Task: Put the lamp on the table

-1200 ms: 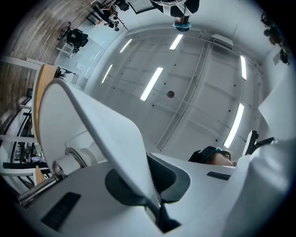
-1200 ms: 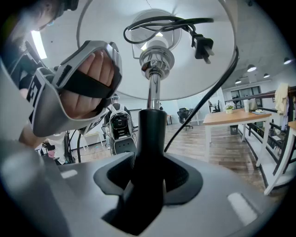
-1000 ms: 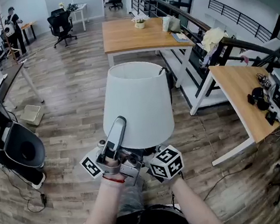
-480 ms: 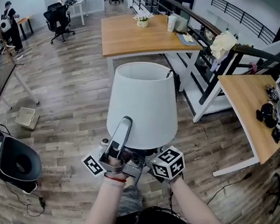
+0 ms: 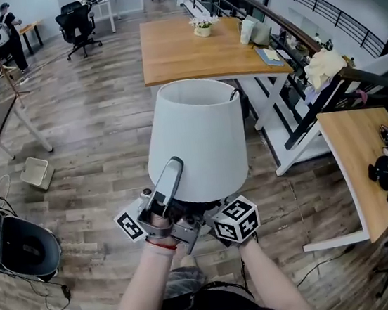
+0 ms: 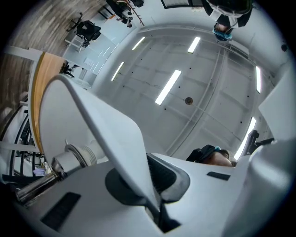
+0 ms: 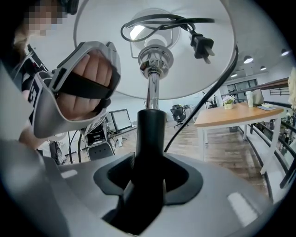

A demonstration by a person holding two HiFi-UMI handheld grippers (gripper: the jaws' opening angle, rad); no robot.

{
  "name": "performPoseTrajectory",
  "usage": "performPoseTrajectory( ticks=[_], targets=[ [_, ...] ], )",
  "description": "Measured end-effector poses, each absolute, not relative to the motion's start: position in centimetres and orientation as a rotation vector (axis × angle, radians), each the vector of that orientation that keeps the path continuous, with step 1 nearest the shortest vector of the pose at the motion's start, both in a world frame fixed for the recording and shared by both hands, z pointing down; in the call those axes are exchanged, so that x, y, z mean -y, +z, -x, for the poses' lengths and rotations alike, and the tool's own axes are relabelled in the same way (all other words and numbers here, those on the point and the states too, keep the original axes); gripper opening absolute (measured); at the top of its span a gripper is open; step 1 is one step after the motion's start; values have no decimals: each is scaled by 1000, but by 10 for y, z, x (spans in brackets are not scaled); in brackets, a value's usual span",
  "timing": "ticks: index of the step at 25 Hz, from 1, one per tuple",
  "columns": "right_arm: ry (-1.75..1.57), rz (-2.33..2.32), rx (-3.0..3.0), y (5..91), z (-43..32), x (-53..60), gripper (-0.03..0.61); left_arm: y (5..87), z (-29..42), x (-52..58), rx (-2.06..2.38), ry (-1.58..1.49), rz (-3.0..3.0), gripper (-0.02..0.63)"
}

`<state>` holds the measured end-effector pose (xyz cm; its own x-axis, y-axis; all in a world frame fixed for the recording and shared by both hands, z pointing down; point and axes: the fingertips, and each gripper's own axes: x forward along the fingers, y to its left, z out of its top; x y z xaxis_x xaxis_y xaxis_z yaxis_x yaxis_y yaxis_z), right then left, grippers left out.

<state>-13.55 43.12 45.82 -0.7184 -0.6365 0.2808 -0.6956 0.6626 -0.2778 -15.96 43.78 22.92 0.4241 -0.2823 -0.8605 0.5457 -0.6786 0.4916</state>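
A lamp with a white shade [image 5: 195,140] is held up over the wooden floor, in front of the person. My left gripper [image 5: 170,169] is shut on the shade's lower rim [image 6: 106,134], which runs between its jaws; the bulb socket [image 6: 74,157] shows inside. My right gripper [image 5: 214,213] sits under the shade, shut on the lamp's black stem [image 7: 150,129]. The cord and plug [image 7: 202,45] lie coiled inside the shade. A long wooden table [image 5: 200,43] stands ahead, beyond the lamp.
A second wooden table [image 5: 357,157] with black gear stands at the right, with white table legs [image 5: 277,115] between the two. A black seat [image 5: 18,245] and a small bin [image 5: 34,172] are at the left. Office chairs [image 5: 73,21] and a person [image 5: 3,27] are far off.
The view has shifted forward over the floor and the long table sits slightly nearer. Both grippers keep the same hold on the lamp.
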Motion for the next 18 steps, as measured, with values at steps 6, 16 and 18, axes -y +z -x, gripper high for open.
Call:
performPoseTrajectory(
  ticks=[6,16,18],
  targets=[
    [568,-1099,2717,463,141,-400,189,234,164,-405,-219,-1337,-1894,0],
    [592,-1062,2720,470,142,-356,189,241,164,-358,-187,-1348,-1890,0],
    [590,-1050,2725,470,142,-341,189,242,163,-343,-179,-1352,-1893,0]
  ],
)
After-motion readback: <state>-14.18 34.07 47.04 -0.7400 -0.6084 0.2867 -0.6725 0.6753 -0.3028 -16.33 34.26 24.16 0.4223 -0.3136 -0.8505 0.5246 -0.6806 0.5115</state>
